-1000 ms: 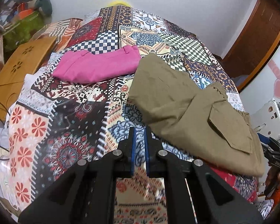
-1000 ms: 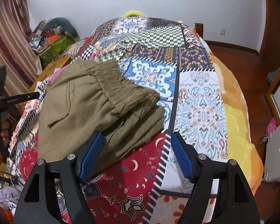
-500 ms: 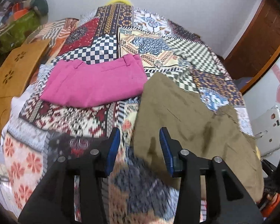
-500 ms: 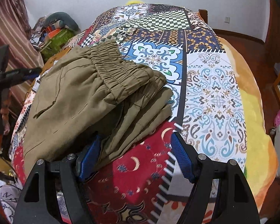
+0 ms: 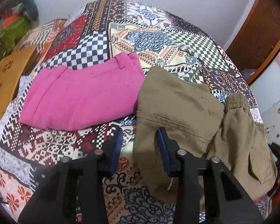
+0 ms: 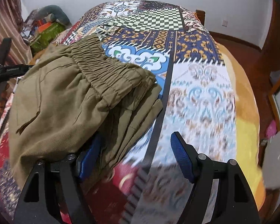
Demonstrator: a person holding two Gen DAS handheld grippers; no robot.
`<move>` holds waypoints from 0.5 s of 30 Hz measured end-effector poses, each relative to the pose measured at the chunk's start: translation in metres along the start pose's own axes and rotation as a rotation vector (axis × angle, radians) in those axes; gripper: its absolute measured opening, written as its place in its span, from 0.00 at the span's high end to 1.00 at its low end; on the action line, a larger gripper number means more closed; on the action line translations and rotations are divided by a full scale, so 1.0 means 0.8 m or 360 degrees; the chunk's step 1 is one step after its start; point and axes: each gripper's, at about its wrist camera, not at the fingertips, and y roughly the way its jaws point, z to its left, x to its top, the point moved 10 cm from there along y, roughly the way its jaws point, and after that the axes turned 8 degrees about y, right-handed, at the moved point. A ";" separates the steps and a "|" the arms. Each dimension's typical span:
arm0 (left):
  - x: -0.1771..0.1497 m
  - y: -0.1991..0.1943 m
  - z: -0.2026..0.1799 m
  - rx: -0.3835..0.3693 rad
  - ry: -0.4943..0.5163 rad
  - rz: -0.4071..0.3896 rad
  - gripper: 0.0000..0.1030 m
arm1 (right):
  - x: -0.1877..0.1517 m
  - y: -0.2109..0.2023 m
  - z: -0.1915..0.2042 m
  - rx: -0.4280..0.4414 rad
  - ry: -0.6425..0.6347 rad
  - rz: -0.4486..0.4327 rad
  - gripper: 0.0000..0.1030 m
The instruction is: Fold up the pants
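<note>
Left wrist view first: the left tool (image 5: 140, 149) is spread open right at the near edge of the olive cargo pants (image 5: 179, 108), one finger tucked under the cloth, the other on the patchwork bed cover (image 5: 158, 43). The right tool (image 6: 132, 153) is open too, its left finger hidden under the bundle's elastic-waist end. So the pants run lengthwise between both tools, already stacked. Beyond them are the folded pink pants (image 5: 82, 97), just beside.
</note>
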 end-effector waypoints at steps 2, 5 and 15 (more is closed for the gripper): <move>0.005 0.002 -0.004 -0.0012 0.0023 -0.0010 0.77 | 0.010 0.008 -0.004 -0.0020 -0.0025 -0.0005 0.31; 0.014 0.006 -0.006 -0.0022 0.0041 -0.0023 0.85 | 0.024 0.018 -0.010 -0.0038 -0.0034 -0.0022 0.31; -0.002 -0.020 -0.006 -0.0022 -0.0014 -0.0060 0.98 | 0.038 0.011 -0.019 -0.0046 0.0062 -0.0080 0.31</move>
